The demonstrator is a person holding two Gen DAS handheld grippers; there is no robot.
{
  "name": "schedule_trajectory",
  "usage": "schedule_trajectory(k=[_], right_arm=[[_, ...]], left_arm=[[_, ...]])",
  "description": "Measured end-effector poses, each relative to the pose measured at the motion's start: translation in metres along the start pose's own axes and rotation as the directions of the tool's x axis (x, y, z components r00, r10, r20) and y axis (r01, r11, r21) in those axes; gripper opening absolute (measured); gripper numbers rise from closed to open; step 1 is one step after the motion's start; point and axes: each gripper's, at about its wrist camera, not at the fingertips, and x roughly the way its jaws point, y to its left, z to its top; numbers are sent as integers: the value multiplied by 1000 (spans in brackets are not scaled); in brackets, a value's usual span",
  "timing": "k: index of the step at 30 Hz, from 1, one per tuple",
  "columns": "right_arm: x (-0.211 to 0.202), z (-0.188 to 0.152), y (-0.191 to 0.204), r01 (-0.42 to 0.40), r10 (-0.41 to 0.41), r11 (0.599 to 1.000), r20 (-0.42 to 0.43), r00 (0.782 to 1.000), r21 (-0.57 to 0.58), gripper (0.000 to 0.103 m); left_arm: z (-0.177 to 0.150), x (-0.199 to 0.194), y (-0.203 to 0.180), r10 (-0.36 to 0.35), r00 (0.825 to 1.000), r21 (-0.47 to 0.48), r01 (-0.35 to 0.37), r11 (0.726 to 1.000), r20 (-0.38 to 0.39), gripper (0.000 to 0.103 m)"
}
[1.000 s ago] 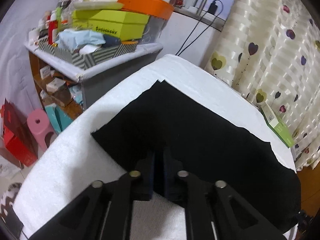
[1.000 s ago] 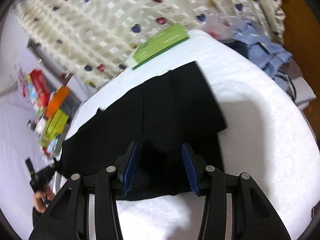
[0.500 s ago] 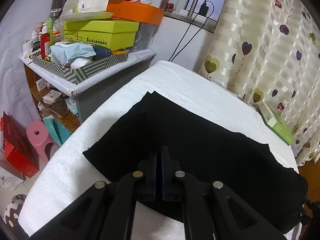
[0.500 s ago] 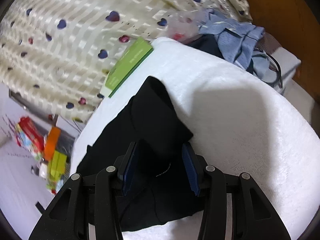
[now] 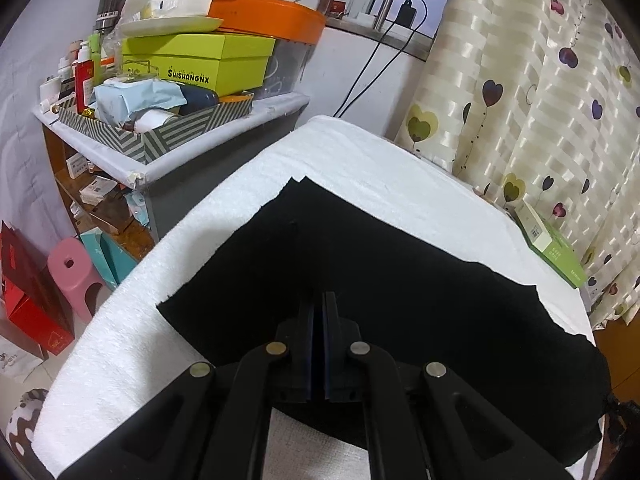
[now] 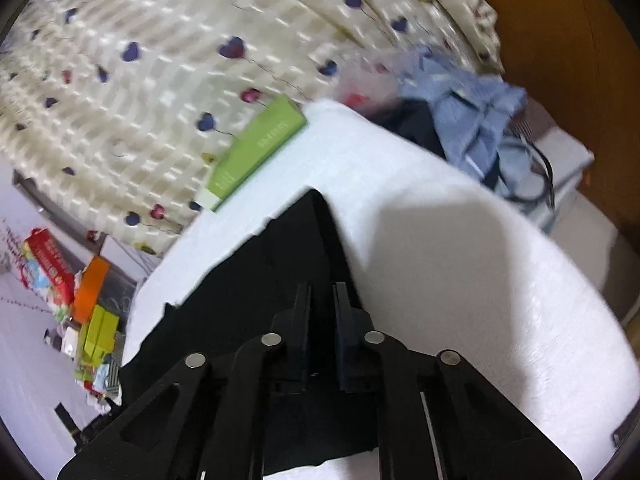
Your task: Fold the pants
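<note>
The left hand-held gripper (image 5: pixel 319 312) has its fingers pressed together with barely a slit between them, low over the near edge of the black pants (image 5: pixel 360 264); whether cloth is caught in that slit cannot be told against the black fabric. The right hand-held gripper (image 6: pixel 322 304) has its fingers narrowly apart over a raised ridge of the same pants (image 6: pixel 280 264), and they look to be pinching a fold of it, though the blur leaves this uncertain. The pants lie across the white towel-covered worktop (image 5: pixel 360 160), mostly flat at the left end with a squared corner, and lifted into a peak at the right end. By the look of it the folding is under way rather than finished: the garment is laid out long, one end appears to be gathered up for carrying over, and the fold across its length and the smoothing are left to do. Around it, a green box (image 6: pixel 256 152) sits at the far edge of the worktop by the heart-patterned curtain (image 5: pixel 540 100), near the path of a fold but not on the cloth. A heap of blue clothes (image 6: pixel 472 120) lies beyond the right end, and a cluttered shelf (image 5: pixel 168 92) stands past the left end, both clear of the pants.
</note>
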Motion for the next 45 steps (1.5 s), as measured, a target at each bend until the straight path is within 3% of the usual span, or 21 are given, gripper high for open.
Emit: schedule_trajectory(k=[7, 10, 13, 16, 19, 25, 28, 31, 35, 38, 43, 45], right_arm=[[-46, -5, 31, -63, 65, 996, 32, 997, -57, 9], [-44, -24, 20, -12, 12, 999, -2, 1000, -53, 9], [-24, -37, -7, 48, -49, 999, -75, 996, -14, 10], [-25, -40, -11, 49, -51, 998, -71, 996, -26, 10], [-23, -37, -4, 57, -65, 995, -97, 993, -82, 14], [-52, -35, 17, 234, -222, 933, 75, 972, -274, 28], [-59, -37, 35, 218, -186, 916, 126, 974, -336, 32], [-43, -47, 60, 165, -136, 875, 95, 986, -455, 32], [-5, -56, 79, 118, -134, 832, 9, 991, -543, 32], [24, -52, 95, 98, -147, 798, -34, 989, -594, 32], [57, -38, 114, 75, -142, 755, -51, 989, -651, 32], [77, -29, 114, 81, -172, 764, -80, 982, -641, 32]], left_arm=[[22, -26, 6, -39, 997, 3, 39, 999, 64, 4], [19, -25, 15, -11, 998, 13, 10, 1000, 63, 4], [5, -7, 24, 10, 1000, 8, -10, 1000, 2, 4], [-4, 2, 32, 16, 999, -17, -16, 1000, -35, 4], [-5, -6, 30, 13, 1000, -3, -13, 1000, -11, 4], [-14, -21, 34, 13, 1000, 10, -13, 1000, -5, 9], [-13, -29, 43, 66, 998, -11, -66, 998, 24, 9], [-9, -38, 48, 87, 995, -34, -85, 996, 51, 9], [-8, -41, 25, 36, 998, 30, -38, 999, 59, 9], [-6, -30, -4, -9, 1000, 94, 7, 996, 21, 9], [4, -6, -61, -73, 997, 222, 76, 972, -19, 9], [8, 7, -82, -87, 995, 275, 95, 957, -42, 9]])
